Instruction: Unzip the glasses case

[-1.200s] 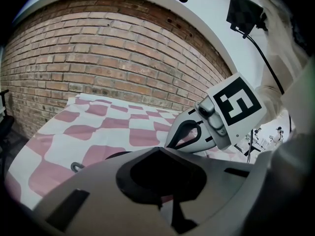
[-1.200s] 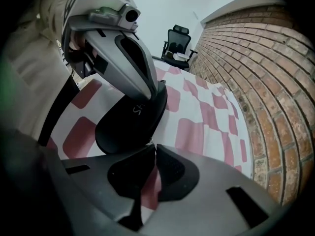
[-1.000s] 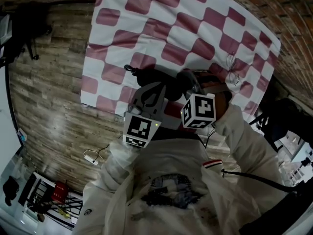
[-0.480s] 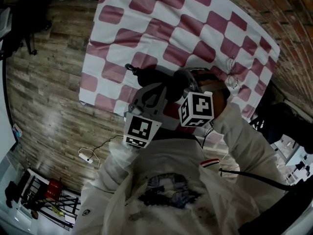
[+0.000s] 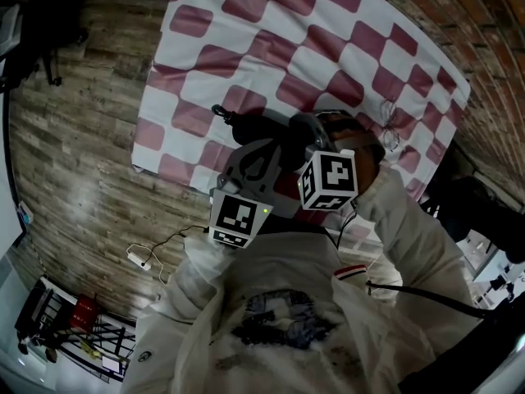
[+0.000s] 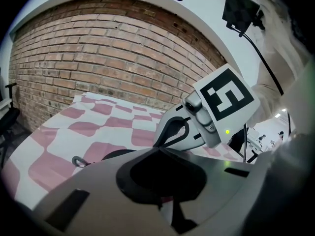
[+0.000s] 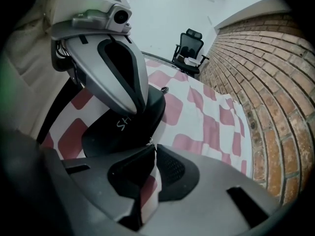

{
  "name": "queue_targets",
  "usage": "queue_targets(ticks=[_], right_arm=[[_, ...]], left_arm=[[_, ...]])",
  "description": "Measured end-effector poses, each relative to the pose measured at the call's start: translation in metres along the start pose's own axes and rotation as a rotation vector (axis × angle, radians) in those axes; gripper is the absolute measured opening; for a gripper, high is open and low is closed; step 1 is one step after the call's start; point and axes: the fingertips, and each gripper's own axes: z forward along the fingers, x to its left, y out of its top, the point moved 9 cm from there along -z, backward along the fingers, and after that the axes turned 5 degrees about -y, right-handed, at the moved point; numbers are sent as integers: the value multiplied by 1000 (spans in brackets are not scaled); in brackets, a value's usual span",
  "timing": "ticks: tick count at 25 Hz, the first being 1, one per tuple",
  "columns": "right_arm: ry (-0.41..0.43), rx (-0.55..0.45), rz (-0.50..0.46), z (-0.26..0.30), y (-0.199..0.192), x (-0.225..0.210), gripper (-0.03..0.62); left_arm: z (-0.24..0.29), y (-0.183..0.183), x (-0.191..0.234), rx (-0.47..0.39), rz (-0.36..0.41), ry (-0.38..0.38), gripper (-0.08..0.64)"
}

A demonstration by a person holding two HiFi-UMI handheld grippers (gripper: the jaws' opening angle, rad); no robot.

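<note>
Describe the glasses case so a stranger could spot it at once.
Find the red-and-white checked cloth beside the brick wall. Near its front edge lies the glasses case. It is the only black, rounded thing there, a metal clip at its left end; the thin-framed spectacles lie apart on the right.

Left hand-held gripper (image 6: 156,150): jaws closed flat together, angled shallowly downward in front of the chest.
Right hand-held gripper (image 7: 150,142): pointing steeply down, jaws nearly together, pinching a small metal zipper pull (image 7: 145,140) at their tips.
Spacing: the two grippers sit just beside each other, tips converging.
Left arm (image 5: 193,277): white sleeve, elbow bent, tucked close to the body.
Right arm (image 5: 418,245): white sleeve, elbow out, forearm coming in from the right.
</note>
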Motion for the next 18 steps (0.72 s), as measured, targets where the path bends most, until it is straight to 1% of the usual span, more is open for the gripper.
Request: queue_targets(ticks=[9,18], right_arm=[[9,-15,-52,4,6,-5,15],[8,-25,-63,8,13,-10,15]], left_arm=[[1,-1,-1,-10,-11,15,6],[1,0,-2,-12,-15,19,5]])
